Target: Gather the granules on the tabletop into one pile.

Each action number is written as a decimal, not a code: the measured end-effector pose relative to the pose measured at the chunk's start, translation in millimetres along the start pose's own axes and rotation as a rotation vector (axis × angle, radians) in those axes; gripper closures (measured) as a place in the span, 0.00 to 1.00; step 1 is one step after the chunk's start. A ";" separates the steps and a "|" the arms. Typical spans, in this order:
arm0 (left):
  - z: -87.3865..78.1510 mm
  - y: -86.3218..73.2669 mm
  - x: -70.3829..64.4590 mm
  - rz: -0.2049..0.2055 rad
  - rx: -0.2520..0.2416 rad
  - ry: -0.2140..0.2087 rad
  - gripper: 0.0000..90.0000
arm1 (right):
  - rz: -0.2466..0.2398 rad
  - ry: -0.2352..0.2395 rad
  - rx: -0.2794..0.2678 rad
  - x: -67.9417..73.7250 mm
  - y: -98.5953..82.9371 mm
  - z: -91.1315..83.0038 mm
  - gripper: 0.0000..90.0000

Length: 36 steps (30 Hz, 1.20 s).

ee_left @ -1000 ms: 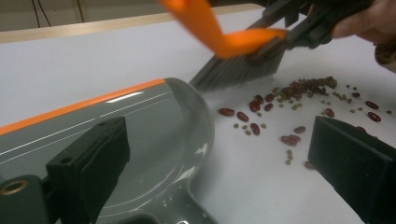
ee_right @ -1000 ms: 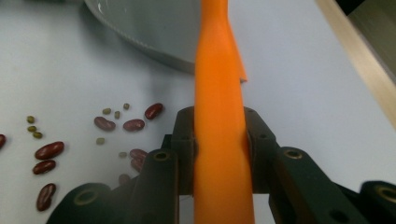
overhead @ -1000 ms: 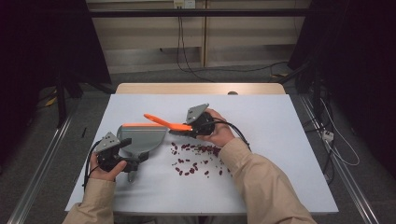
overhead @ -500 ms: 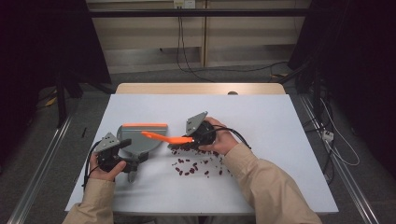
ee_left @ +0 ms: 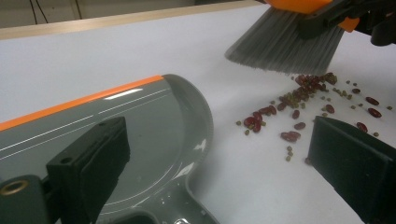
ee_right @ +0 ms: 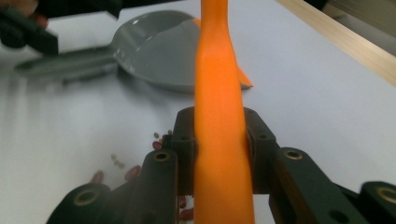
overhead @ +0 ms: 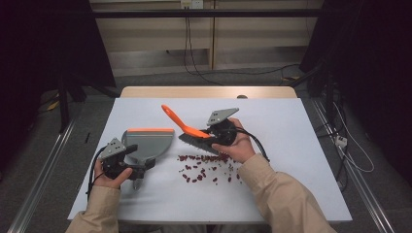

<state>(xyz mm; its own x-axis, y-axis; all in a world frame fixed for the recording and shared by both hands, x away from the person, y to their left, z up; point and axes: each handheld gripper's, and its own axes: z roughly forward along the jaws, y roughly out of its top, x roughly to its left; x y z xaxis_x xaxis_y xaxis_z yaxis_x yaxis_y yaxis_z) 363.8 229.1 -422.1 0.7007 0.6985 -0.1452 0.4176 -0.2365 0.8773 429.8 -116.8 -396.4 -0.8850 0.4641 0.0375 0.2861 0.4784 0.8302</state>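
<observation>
A grey dustpan (overhead: 148,144) with an orange front lip lies flat on the white table (overhead: 291,145); it also shows as the dustpan (ee_left: 140,121) and the dustpan (ee_right: 159,46). My left gripper (overhead: 142,169) stands open at the pan's handle, jaws wide on either side of it (ee_left: 217,154). My right gripper (overhead: 214,136) is shut on the orange handle of a brush (overhead: 187,128), gripped at handle (ee_right: 219,93). The grey bristles (ee_left: 285,44) hang just over red and green beans (overhead: 204,167) scattered right of the pan, the beans (ee_left: 299,100).
A wooden strip (overhead: 209,92) runs along the table's far edge. Metal rails and cables lie on the floor to either side. The table's right half (overhead: 301,160) is bare white surface.
The brush dipped left toward the dustpan half a second ago, then came back right with its handle tilted up. The left gripper and dustpan stayed put.
</observation>
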 end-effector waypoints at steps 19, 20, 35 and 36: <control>1.6 0.1 -2.0 0.003 -0.002 -0.007 0.06 | 0.502 -0.064 -0.122 21.2 -16.6 -7.7 0.79; 1.5 0.3 -2.2 0.004 -0.003 -0.007 0.06 | 0.503 -0.068 -0.120 24.6 -15.9 -6.9 0.79; 0.8 0.6 -2.6 0.006 -0.001 0.000 0.06 | 0.526 -0.026 -0.075 53.9 -17.0 12.7 0.79; 0.8 0.6 -2.3 0.010 -0.005 -0.002 0.06 | 0.536 -0.025 -0.074 55.2 -16.6 13.5 0.79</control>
<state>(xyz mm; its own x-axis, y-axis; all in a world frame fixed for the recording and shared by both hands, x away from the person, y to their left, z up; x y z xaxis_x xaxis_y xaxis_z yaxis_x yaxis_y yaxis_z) 362.9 226.8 -421.6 0.7058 0.6950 -0.1371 0.4078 -0.2403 0.8809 381.1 -89.0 -415.6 -0.6129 0.6466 0.4541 0.6676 0.1164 0.7354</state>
